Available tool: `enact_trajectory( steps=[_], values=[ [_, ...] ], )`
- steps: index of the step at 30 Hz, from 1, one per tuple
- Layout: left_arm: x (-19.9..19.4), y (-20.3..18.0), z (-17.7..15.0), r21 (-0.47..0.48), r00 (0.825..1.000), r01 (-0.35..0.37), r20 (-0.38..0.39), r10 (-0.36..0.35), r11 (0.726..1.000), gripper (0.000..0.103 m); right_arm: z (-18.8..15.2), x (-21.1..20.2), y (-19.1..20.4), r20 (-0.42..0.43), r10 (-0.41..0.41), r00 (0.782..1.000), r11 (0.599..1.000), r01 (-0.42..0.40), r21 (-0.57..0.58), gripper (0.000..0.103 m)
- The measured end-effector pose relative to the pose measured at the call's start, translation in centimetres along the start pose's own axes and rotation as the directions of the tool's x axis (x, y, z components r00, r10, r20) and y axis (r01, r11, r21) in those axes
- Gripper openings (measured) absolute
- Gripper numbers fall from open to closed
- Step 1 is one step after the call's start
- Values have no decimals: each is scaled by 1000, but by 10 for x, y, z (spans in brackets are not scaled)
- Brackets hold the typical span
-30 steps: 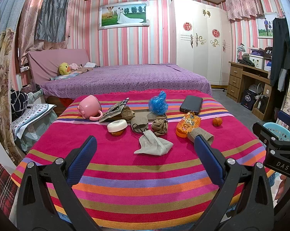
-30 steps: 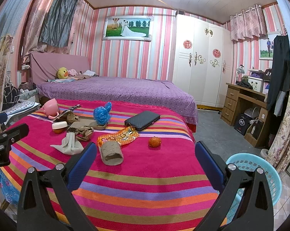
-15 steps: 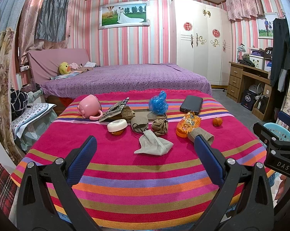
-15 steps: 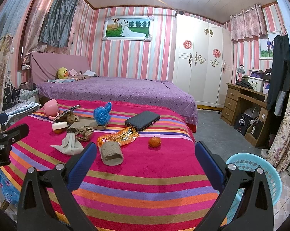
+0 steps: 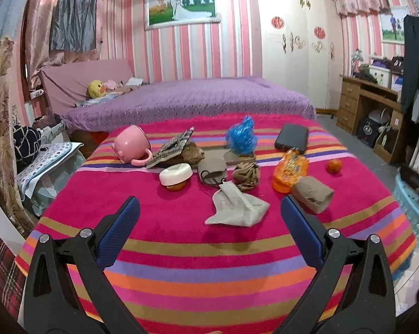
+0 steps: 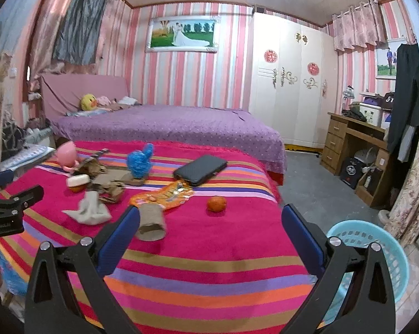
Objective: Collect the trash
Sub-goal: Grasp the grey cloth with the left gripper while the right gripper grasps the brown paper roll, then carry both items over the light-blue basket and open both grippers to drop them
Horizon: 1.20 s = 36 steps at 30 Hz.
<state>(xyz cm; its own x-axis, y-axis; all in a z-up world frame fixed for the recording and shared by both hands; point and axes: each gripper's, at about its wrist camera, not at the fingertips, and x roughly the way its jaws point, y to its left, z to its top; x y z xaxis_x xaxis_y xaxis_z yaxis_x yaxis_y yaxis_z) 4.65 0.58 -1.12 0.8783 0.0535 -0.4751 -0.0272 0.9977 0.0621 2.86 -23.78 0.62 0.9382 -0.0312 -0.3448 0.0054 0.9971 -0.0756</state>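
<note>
Trash lies on a striped tablecloth [image 5: 181, 250]: a crumpled grey tissue [image 5: 235, 208], a cardboard tube [image 5: 312, 193], an orange snack wrapper [image 5: 290, 168], a blue plastic bag [image 5: 241, 139] and brown paper wads [image 5: 247, 175]. My left gripper [image 5: 209, 211] is open, just short of the tissue, holding nothing. My right gripper [image 6: 209, 217] is open too, its left finger next to the cardboard tube [image 6: 151, 222], with the wrapper [image 6: 162, 194] and an orange [image 6: 217, 203] beyond. A light blue basket [image 6: 376, 250] stands on the floor at the right.
On the cloth also lie a pink mug [image 5: 131, 144], a white lidded dish [image 5: 176, 174], a black case [image 5: 292, 137] and an orange [image 5: 334, 165]. A purple bed [image 5: 187, 100] stands behind. A wooden desk [image 6: 357, 139] is at the right, a chair [image 5: 42, 164] at the left.
Both grippers have moved forward over the table, so the trash looks nearer. The right view has tilted slightly. Both stay open.
</note>
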Motion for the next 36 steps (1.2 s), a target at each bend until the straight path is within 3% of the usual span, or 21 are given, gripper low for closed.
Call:
enact_trajectory(
  steps=[6, 11, 14, 15, 16, 19, 25, 32, 33, 36],
  values=[
    [60, -4, -7, -35, 986, 29, -163, -34, 999, 97, 6, 24, -17, -30, -17, 999, 1000, 17, -5, 99],
    [91, -17, -8, -30, 978, 54, -200, -59, 998, 96, 8, 48, -25, -78, -7, 997, 1000, 7, -2, 99],
    [108, -26, -8, -25, 962, 104, -253, -107, 994, 72, 4, 64, -20, -114, 0, 993, 1000, -3, -23, 99],
    [113, -29, -10, -21, 949, 127, -287, -128, 992, 55, 1, 68, -19, -123, 3, 992, 1000, -7, -30, 99],
    [116, -32, -13, -9, 941, 139, -309, -135, 990, 45, -2, 70, -17, -134, 10, 991, 999, -15, -31, 99],
    [105, -33, -11, 20, 949, 140, -286, -128, 990, 27, -8, 78, -5, -169, 49, 984, 998, -56, -34, 99],
    [65, 2, -2, 17, 976, 84, -205, -79, 996, 26, -10, 84, 41, -185, 144, 972, 983, -162, -82, 99],
    [58, 53, -4, -66, 980, 1, -201, -14, 998, 26, -22, 125, 87, -320, 172, 932, 970, -217, -111, 98],
    [58, 57, -4, -73, 979, -4, -205, -11, 997, 26, -23, 130, 90, -331, 167, 929, 970, -215, -115, 94],
    [57, 59, -5, -70, 980, -16, -197, 2, 997, 26, -29, 141, 96, -386, 208, 899, 956, -270, -113, 44]
  ],
)
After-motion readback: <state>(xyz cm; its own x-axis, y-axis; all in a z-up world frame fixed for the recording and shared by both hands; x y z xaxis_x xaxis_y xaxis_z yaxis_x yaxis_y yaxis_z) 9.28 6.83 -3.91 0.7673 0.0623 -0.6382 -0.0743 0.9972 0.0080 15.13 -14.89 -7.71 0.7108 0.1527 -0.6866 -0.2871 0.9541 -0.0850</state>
